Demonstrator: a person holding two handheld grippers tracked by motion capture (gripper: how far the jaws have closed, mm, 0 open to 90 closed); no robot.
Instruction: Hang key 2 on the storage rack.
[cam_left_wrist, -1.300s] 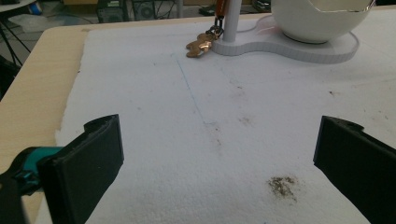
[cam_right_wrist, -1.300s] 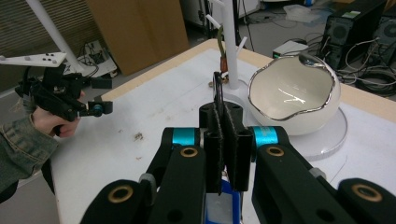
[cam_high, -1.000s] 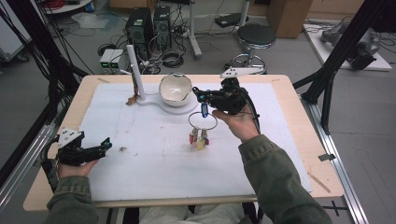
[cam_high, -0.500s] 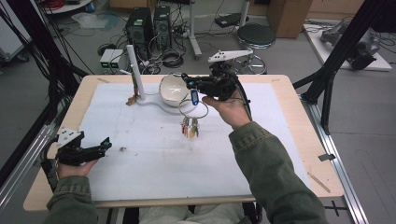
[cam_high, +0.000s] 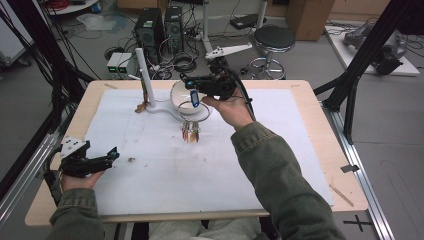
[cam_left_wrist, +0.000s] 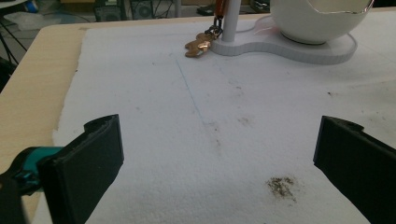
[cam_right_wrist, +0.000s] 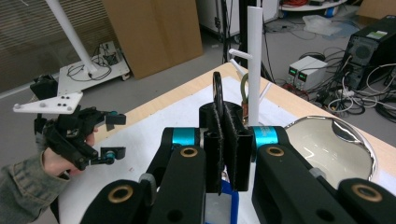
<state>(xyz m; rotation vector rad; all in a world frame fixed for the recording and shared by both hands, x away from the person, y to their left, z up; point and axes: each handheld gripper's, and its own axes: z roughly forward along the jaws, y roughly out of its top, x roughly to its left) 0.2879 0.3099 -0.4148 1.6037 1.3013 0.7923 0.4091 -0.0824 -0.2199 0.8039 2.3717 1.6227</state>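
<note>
In the high view, the right tool (cam_high: 192, 86) hung above the counter (cam_high: 310, 100) just in front of the white bowl (cam_high: 178, 95), its jaws shut on the top of a key ring (cam_high: 193, 114); a blue tag (cam_high: 194, 98) dangled at the jaws, and a cluster of keys (cam_high: 190, 134) hung from the ring's lower end, close over the white mat (cam_high: 165, 175). Whether the keys touched the mat could not be told. The hand (cam_high: 230, 107) and sleeve (cam_high: 280, 175) covered the rear of the right tool. The bowl sat on a white stand (cam_high: 143, 75) whose post rose at the left, with a brown trinket (cam_high: 142, 106) at its foot. The left tool (cam_high: 114, 154) rested low near the counter's left edge, jaws parted with nothing between them. In the left gripper view, both jaws stood wide apart at the frame's lower corners, partly cut off, over bare mat (cam_left_wrist: 196, 140) bearing a dark smudge (cam_left_wrist: 281, 186); the bowl (cam_left_wrist: 317, 23) was cropped at the top, and the trinket (cam_left_wrist: 198, 45) lay by the post's base. In the right gripper view, the jaws pressed together on the thin dark ring (cam_right_wrist: 217, 95), seen edge-on; the blue tag (cam_right_wrist: 231, 196) peeked below and the keys were hidden beneath the tool's body. The post (cam_right_wrist: 254, 65) stood behind, the bowl (cam_right_wrist: 331, 144) was at the right, and the left tool (cam_right_wrist: 112, 135) was farther off with jaws open.
</note>
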